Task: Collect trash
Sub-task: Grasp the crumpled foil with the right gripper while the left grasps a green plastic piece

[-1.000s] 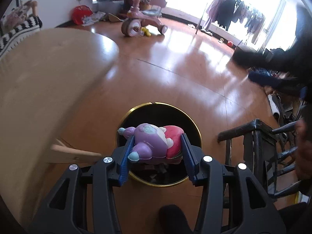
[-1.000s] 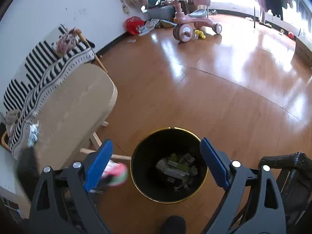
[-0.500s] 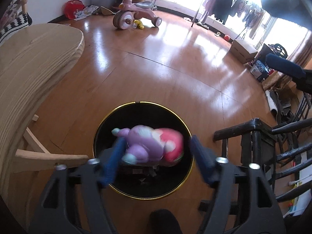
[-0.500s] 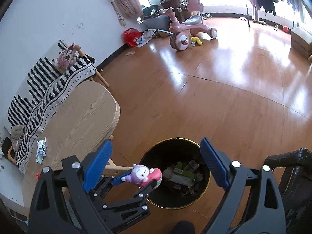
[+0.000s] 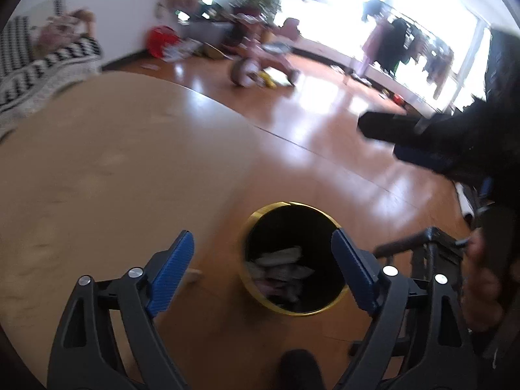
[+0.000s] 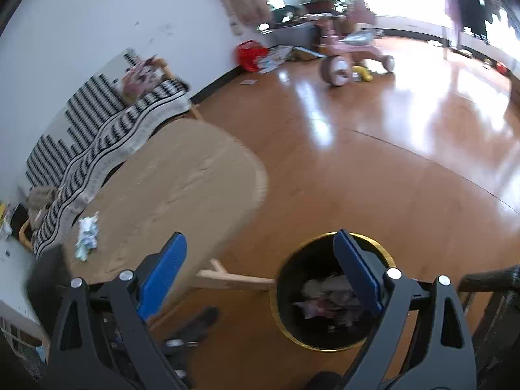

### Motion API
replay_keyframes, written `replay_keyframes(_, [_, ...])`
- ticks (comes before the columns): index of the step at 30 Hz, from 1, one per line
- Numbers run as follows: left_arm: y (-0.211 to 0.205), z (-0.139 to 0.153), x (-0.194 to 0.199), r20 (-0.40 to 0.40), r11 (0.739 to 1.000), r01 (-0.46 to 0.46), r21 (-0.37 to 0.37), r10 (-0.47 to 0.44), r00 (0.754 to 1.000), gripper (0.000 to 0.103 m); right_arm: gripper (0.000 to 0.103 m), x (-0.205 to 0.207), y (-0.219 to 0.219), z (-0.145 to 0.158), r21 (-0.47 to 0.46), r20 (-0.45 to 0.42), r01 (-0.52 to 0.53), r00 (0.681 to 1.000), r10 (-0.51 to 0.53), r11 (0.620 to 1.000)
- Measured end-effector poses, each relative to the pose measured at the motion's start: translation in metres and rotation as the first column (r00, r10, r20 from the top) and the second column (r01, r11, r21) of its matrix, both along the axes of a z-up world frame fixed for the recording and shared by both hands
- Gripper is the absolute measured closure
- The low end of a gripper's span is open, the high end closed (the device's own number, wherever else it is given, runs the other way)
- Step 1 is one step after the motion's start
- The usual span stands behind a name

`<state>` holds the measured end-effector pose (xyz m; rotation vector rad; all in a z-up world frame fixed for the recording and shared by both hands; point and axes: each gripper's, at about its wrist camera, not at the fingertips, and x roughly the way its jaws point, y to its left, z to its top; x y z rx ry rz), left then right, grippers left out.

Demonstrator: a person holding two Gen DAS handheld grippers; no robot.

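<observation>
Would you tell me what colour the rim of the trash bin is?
Gold, around a black bin; the left wrist view shows it best.

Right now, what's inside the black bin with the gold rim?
Inside the bin lies a heap of crumpled scraps, pale with some pink. Anything beneath that heap is covered.

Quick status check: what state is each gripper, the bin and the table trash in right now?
Left gripper: open, empty, jaws just opened.
Right gripper: open, empty.
Bin: upright, no lid, trash inside.
Crumpled paper: lying on the table, not yet collected.
</observation>
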<state>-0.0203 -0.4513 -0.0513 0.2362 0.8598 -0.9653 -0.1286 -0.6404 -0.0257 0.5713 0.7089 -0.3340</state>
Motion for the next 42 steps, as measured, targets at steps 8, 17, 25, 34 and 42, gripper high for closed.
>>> replay_keyframes(8, [0.172,0.031,0.062,0.109,0.963,-0.267,0.027,0.262,0.959,0.013,0.014,0.087,0.113,0.014,-0.052,-0.015,-0.193,0.981,0.192,0.98])
replay_keyframes(17, [0.312,0.021,0.132,0.087,0.86,-0.507,0.05,0.502,0.86,0.013,0.014,0.186,0.242,0.012,-0.1,-0.031,-0.393,0.92,0.392,0.914])
replay_keyframes(25, [0.333,0.004,0.168,0.071,0.854,-0.515,0.074,0.511,0.857,0.013,0.014,0.265,0.317,-0.02,-0.152,-0.108,-0.481,0.877,0.469,0.864])
replay_keyframes(34, [0.329,-0.013,0.19,0.019,0.862,-0.501,0.073,0.502,0.865,0.013,0.023,0.319,0.33,-0.054,-0.095,-0.124,-0.492,0.869,0.48,0.866])
replay_keyframes(42, [0.313,-0.02,0.209,0.01,0.861,-0.504,0.064,0.504,0.863,0.013,0.078,0.327,0.331,-0.064,-0.092,-0.136,-0.542,0.838,0.528,0.836])
